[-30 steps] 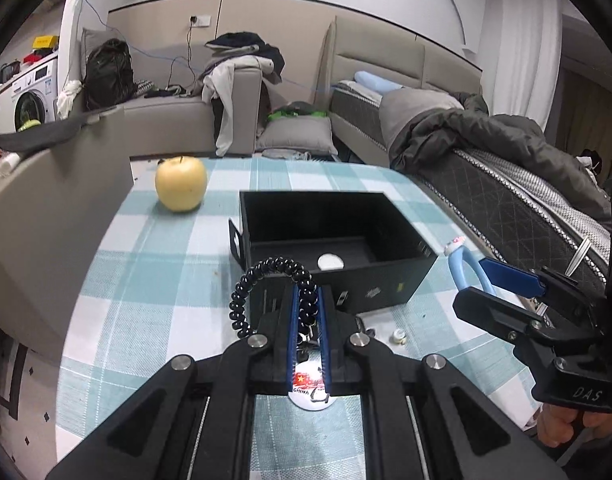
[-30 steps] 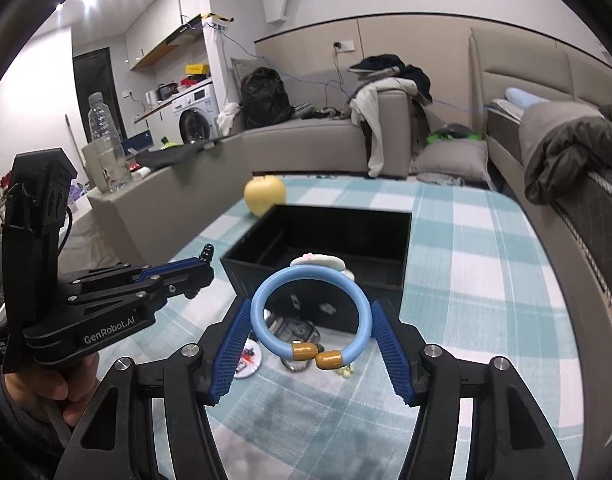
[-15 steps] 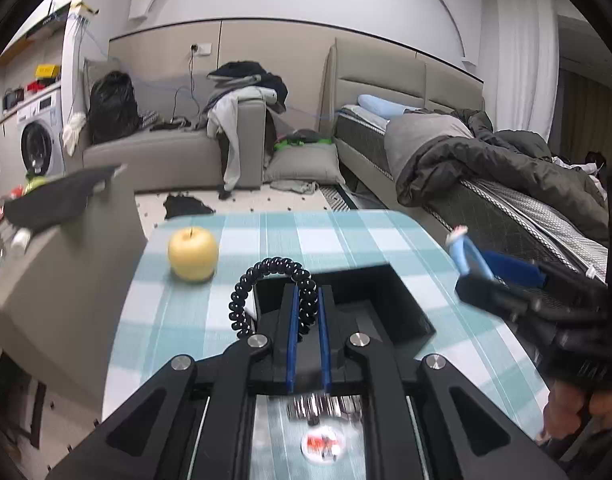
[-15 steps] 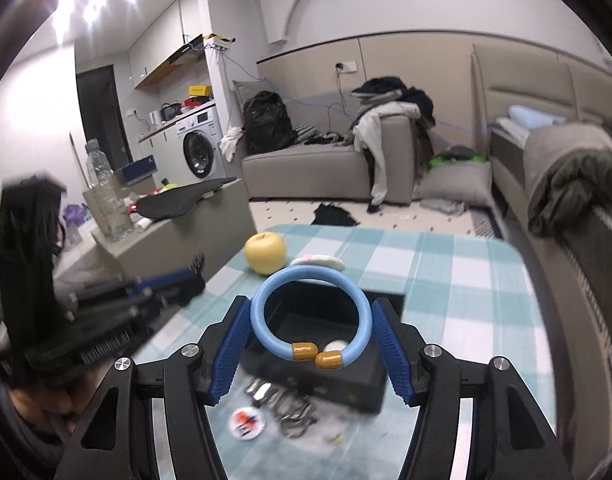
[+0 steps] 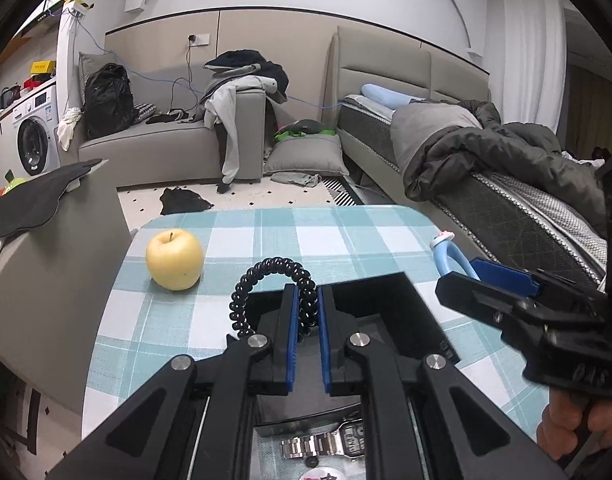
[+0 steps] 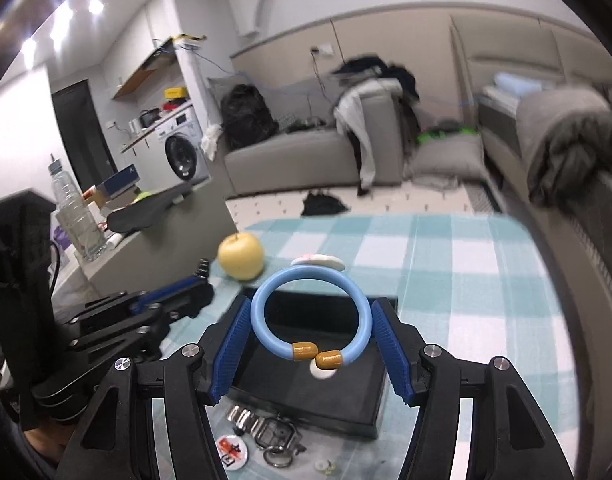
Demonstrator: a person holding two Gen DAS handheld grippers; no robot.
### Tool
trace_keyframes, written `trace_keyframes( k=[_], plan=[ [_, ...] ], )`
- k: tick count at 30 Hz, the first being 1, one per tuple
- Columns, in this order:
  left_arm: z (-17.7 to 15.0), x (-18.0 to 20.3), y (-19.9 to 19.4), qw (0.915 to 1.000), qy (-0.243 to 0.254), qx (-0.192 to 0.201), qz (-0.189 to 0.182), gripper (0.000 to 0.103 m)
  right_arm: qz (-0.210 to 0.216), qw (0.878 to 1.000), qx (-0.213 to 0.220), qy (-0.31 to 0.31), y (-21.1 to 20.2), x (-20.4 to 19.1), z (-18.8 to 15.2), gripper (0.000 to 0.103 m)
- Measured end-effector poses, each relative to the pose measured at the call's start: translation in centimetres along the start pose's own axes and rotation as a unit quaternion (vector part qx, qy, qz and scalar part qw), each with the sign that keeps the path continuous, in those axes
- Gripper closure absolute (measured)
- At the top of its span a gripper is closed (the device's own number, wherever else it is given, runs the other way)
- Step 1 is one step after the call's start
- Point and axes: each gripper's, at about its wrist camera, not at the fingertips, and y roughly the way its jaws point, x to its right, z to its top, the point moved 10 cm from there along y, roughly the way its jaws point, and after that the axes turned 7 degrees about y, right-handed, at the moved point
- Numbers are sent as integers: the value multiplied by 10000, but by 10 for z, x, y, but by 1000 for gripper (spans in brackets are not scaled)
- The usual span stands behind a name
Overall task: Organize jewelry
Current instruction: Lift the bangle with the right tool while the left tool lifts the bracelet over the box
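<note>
Both grippers now hover higher over the black box (image 6: 318, 364) than a second ago, when they sat low beside it at tabletop level. Nearest the lens, the left gripper (image 5: 306, 312) has its blue-padded fingers pinched on a black coiled bracelet (image 5: 271, 288), its glossy spiral loop arching above the fingertips; the gap between the pads looks slightly wider than half a second earlier, though the coil remains caught there. The right gripper (image 6: 310, 332) spans a smooth light-blue bangle (image 6: 310, 316) with two mustard end caps and a white charm on top, its ribbed blue fingers pressed to either side. Beneath, on the teal-and-white checked tabletop (image 6: 466, 280), lie a steel-link digital watch (image 6: 265, 432), a key ring and a round badge (image 6: 229, 452) with red and black marks, its lettering too small to read. A small white disc (image 6: 322, 372) rests on the floor of the matte, rectangular box. Beyond it sits a yellow apple (image 5: 174, 259). Farther off stand a grey sofa (image 5: 173, 148) heaped with clothes, a washing machine (image 5: 35, 140), and a bed (image 5: 506, 184) with a dark quilt.
</note>
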Motion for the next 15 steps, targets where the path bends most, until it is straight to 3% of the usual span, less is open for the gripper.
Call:
trace_keyframes(
  k=[9, 15],
  plan=[
    [-23, -6, 25, 9991, -133, -379, 117, 98, -116, 9993, -195, 284, 11, 27, -5, 42],
    [-17, 0, 32, 9992, -203, -350, 56, 98, -224, 9986, -366, 297, 26, 29, -17, 42]
  ],
)
